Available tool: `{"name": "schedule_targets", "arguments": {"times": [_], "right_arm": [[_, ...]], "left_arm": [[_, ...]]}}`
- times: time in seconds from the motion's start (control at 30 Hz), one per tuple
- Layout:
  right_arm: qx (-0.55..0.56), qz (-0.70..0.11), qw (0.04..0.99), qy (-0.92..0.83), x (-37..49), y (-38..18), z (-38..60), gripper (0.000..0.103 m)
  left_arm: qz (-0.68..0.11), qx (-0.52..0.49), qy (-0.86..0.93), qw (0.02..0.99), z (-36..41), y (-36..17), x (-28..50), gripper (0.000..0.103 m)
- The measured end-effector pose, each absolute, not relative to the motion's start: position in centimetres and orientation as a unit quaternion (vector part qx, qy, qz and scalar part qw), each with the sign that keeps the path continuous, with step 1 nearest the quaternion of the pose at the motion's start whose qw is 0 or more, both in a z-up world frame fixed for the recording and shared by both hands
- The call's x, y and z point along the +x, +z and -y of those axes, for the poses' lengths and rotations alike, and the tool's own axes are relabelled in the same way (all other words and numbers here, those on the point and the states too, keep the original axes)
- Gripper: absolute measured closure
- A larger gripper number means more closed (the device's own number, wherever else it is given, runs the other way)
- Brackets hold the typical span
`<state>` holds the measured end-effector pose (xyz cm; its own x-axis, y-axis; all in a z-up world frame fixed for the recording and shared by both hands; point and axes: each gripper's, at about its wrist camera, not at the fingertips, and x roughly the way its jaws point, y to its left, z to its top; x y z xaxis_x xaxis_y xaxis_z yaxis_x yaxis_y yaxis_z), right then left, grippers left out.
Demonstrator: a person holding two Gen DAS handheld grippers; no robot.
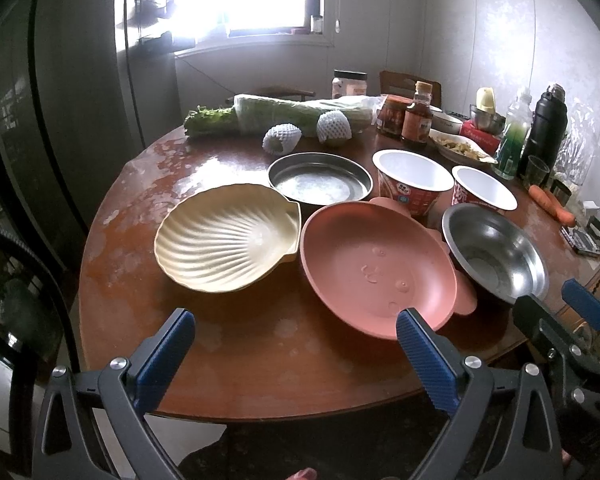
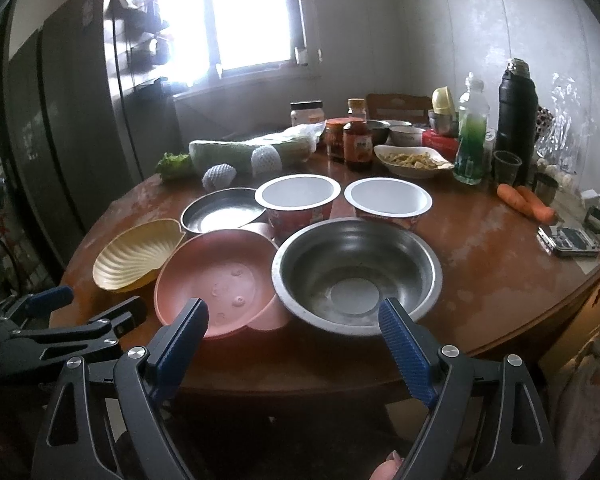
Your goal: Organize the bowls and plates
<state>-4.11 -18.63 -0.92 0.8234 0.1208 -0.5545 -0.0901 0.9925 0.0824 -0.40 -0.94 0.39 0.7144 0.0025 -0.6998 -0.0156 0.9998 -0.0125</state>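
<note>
1. Your left gripper [image 1: 296, 340] hangs over the table's near edge, jaws spread wide and holding nothing. Your right gripper [image 2: 294, 330] is the same: wide open, empty, just short of the steel bowl [image 2: 356, 272].
2. The dishes sit in 2 rows on the round table [image 1: 260, 360]. Toward the near edge: a cream shell plate [image 1: 228, 240] at the left, a pink plate [image 1: 376, 264] in the middle, the steel bowl at the right, its rim seeming to overlap the pink plate's.
3. Behind them: a shallow steel pan [image 1: 320, 178] and 2 paper cup bowls [image 1: 412, 180] [image 1: 482, 190], well clear of the far-edge clutter.
4. Judged by looks, both plates are light, stiff plastic; pinch the near rim. The shell's ridges should help grip.
5. The steel bowl looks smooth and slippery; clamp its thin rolled rim squarely.
6. The paper bowls will likely crush; squeeze gently at the lip.
</note>
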Motion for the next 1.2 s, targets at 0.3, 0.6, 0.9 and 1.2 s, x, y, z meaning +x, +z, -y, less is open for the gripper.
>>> {"name": "schedule_targets", "arguments": {"times": [0.3,0.6,0.9,1.2], "right_arm": [[0.024,-0.29,0.955,0.055,-4.2,-0.9,18.5,0.015],[0.023,-0.289,0.955,0.056,-4.3,-0.8,18.5,0.015],[0.021,-0.29,0.955,0.056,-4.1,-0.7,18.5,0.015],[0.014,-0.28,0.957,0.068,-3.7,-0.2,17.9,0.015]], "left_arm": [[-0.374,-0.011,0.005,0.927,0.4,0.9,-0.5,0.002],[-0.373,-0.01,0.005,0.928,0.3,0.9,-0.6,0.002],[-0.371,-0.01,0.005,0.929,0.2,0.9,-0.6,0.002],[-0.355,-0.024,0.01,0.935,-1.2,1.6,-1.1,0.002]]}}
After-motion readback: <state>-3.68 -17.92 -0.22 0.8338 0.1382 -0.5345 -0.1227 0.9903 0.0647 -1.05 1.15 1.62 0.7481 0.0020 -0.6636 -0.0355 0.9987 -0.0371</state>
